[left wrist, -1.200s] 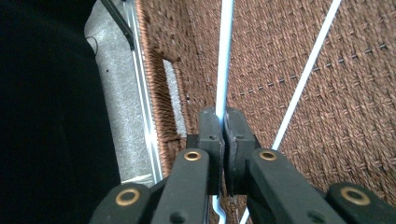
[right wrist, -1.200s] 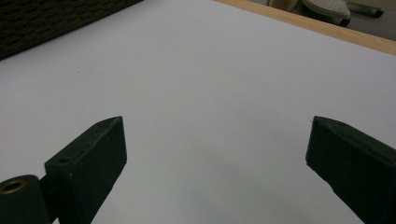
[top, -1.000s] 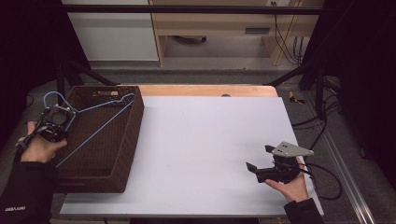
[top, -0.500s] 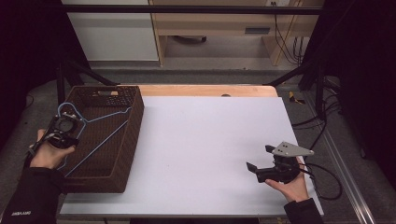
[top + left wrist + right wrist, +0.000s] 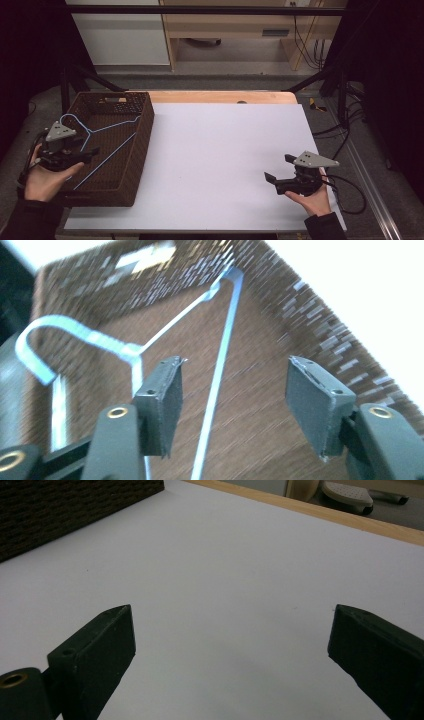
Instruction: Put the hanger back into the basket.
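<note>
Lying flat inside the brown wicker basket (image 5: 142, 131), the thin pale-blue wire hanger (image 5: 102, 145) points its hook at the basket's left wall. Left tongs (image 5: 232, 385) have just been opening, gripping nothing; right tongs (image 5: 276, 170), well right of the basket, gape empty.

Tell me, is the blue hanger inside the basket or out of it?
Inside. The blue hanger lies in the brown basket, hook near the left rim; the left gripper has just opened, clear of it.

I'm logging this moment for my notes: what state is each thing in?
Hanger: lying in the basket, released, hook toward the left wall.
Basket: upright on the table's left side, holding the hanger.
Left gripper: jaws just opened, pads clear of the hanger wire.
Right gripper: open, empty, over the white table.
</note>
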`<state>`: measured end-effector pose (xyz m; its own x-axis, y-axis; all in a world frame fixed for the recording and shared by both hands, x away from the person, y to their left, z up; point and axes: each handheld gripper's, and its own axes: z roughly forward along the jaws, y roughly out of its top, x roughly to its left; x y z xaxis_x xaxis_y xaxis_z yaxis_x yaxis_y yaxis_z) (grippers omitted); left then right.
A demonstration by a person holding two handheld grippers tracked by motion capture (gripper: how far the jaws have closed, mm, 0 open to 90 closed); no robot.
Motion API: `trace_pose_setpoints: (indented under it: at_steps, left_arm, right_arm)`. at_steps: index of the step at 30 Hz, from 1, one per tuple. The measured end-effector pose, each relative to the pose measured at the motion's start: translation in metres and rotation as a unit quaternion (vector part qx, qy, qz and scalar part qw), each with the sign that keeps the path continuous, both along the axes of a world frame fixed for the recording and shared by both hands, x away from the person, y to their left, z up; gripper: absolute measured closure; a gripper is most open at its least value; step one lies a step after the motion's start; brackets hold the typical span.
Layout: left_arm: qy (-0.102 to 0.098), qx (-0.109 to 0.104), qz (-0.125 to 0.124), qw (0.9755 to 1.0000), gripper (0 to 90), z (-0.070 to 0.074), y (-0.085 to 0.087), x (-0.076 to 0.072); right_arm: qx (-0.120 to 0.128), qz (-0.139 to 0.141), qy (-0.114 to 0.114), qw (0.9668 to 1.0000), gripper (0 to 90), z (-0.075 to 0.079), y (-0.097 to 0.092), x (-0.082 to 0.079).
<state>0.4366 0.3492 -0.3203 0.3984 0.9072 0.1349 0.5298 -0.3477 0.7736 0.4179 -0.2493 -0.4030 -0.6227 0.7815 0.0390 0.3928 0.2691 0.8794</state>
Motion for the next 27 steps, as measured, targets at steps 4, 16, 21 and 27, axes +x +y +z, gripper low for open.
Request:
trace_pose_setpoints:
  at_steps: [4,16,21,27]
  left_arm:
    - [-0.044,-0.046,-0.042,0.9971,30.6,0.002,-0.023,-0.013]
    - [-0.082,-0.118,-0.123,0.9819,12.3,-0.019,-0.087,-0.039]
    - [-0.084,-0.117,-0.134,0.9805,10.1,-0.035,-0.101,-0.04]
    - [-0.074,-0.126,-0.146,0.9785,9.3,-0.048,-0.105,-0.04]
  right_arm:
    - [0.01,-0.002,-0.002,1.0,5.6,0.001,-0.001,-0.001]
    - [0.026,-0.003,-0.016,0.9995,5.0,0.004,-0.005,-0.003]
    - [0.026,-0.005,-0.017,0.9995,4.9,0.004,-0.006,-0.004]
    - [0.029,-0.006,-0.023,0.9993,4.8,0.004,-0.008,-0.004]
